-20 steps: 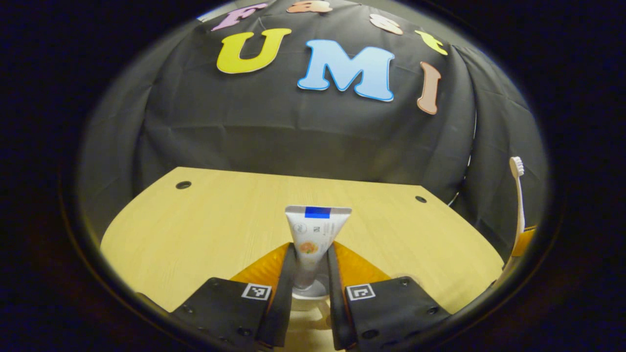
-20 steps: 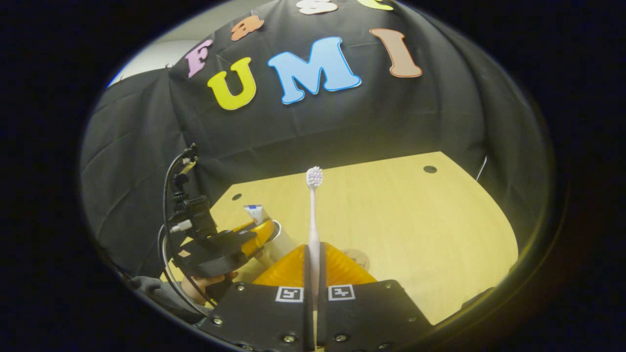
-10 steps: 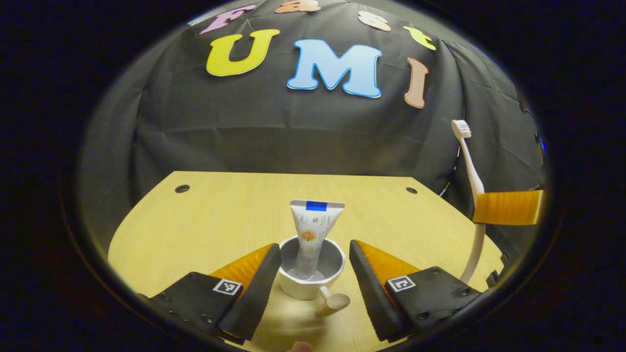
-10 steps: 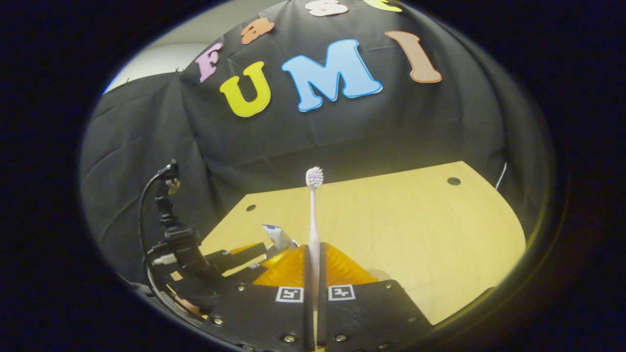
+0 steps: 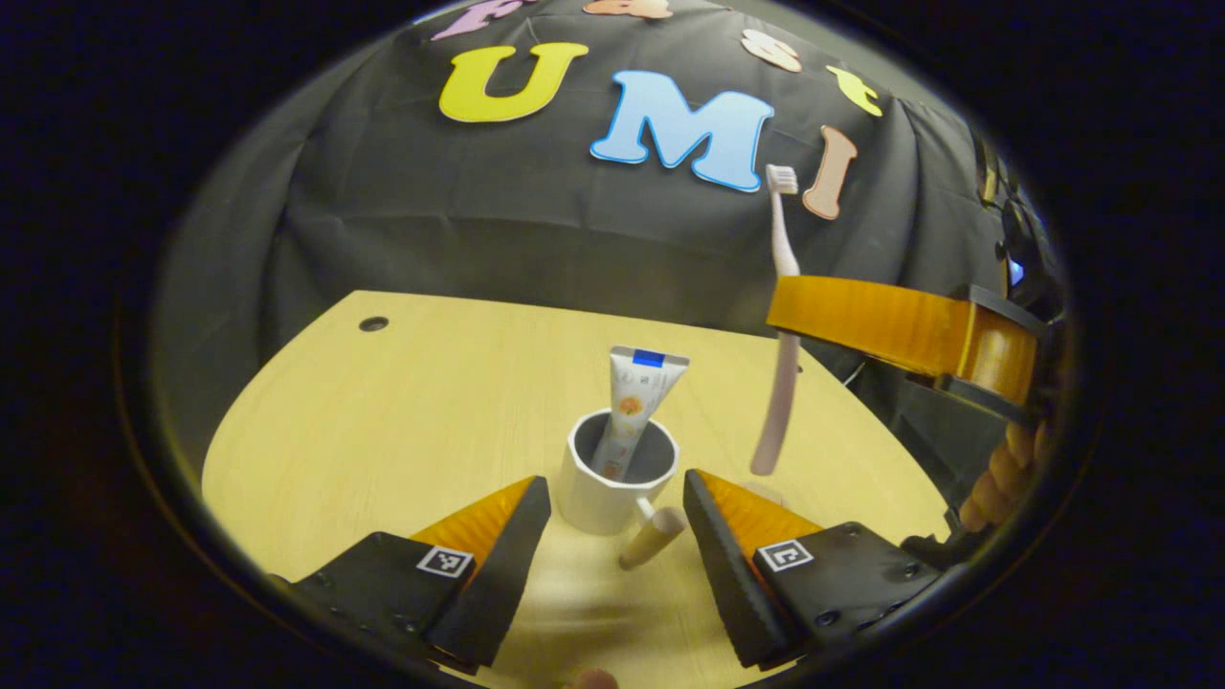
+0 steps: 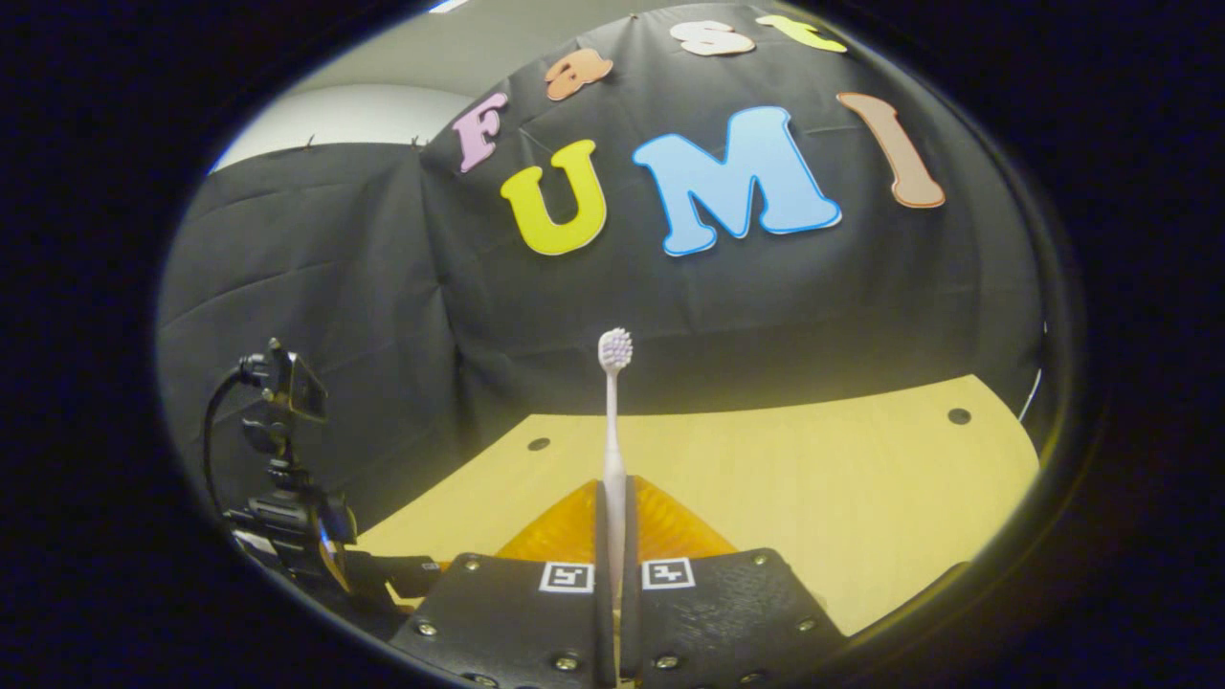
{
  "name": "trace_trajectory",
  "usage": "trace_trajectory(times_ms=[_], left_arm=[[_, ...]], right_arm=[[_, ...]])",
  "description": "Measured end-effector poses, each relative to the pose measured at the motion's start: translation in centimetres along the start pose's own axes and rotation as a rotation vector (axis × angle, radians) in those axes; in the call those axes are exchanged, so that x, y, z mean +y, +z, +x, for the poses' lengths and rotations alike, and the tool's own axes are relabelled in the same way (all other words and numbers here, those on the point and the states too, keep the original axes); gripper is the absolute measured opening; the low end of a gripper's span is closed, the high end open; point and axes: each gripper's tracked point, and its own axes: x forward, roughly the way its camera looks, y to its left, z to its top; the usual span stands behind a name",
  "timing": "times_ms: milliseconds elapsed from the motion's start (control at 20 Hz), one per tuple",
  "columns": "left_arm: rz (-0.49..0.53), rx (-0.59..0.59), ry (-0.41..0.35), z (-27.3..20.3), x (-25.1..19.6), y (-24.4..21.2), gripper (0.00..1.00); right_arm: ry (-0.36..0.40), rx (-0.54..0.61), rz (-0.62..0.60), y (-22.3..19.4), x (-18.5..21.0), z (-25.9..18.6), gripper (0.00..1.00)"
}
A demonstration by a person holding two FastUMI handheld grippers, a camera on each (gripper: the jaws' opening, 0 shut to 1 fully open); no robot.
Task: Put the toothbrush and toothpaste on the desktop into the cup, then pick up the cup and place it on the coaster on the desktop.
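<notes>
1. In the left gripper view my left tongs are spread wide and pinch nothing; one finger sits on each side of the cup, and I see a gap between each finger and the cup wall.
2. The cup is white and stands upright on the worktop. Its wooden handle sticks out toward the camera, between the two spread fingers.
3. The toothpaste is inside the cup, leaning against the rim with its flat crimped end up and well above the rim.
4. To the right in the same view the right tongs are held in the air, pinching the toothbrush on the handle somewhat above its middle. The brush hangs nearly upright, bristles at the top, its lower end above the worktop and just to the right of the cup, not in it.
5. A hand holding that gripper shows at the far right edge.
6. In the right gripper view my right tongs are pressed together on the toothbrush, which stands up between the fingers with its bristled head at the top.
7. The left gripper, with its camera mount and cable, sits low at the left of that view, beside the worktop.
8. I cannot make out the coaster in either view.
</notes>
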Motion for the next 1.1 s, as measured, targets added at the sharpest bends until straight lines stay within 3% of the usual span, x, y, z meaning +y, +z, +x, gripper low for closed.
trace_trajectory(times_ms=[300,650,700,750,1050,1100], left_arm=[[-0.027,0.047,-0.010,-1.5,0.5,-1.7,0.94],[-0.068,0.089,-0.009,-1.3,1.4,-2.9,0.93],[-0.070,0.092,-0.010,-1.3,1.4,-2.9,0.94],[-0.070,0.095,-0.013,-1.2,1.4,-2.9,0.94],[-0.076,0.109,-0.020,-1.0,1.3,-3.1,0.93],[-0.079,0.111,-0.018,-0.9,1.4,-3.1,0.94]], right_arm=[[0.032,-0.024,-0.051,-0.7,1.4,4.0,0.04],[0.008,0.006,-0.121,-3.0,1.4,6.4,0.04],[0.008,0.008,-0.122,-3.2,1.4,6.7,0.09],[0.006,0.010,-0.120,-3.2,1.3,6.7,0.06],[0.004,0.022,-0.096,-3.0,1.1,7.0,0.10],[0.005,0.025,-0.088,-3.1,1.1,7.1,0.16]])
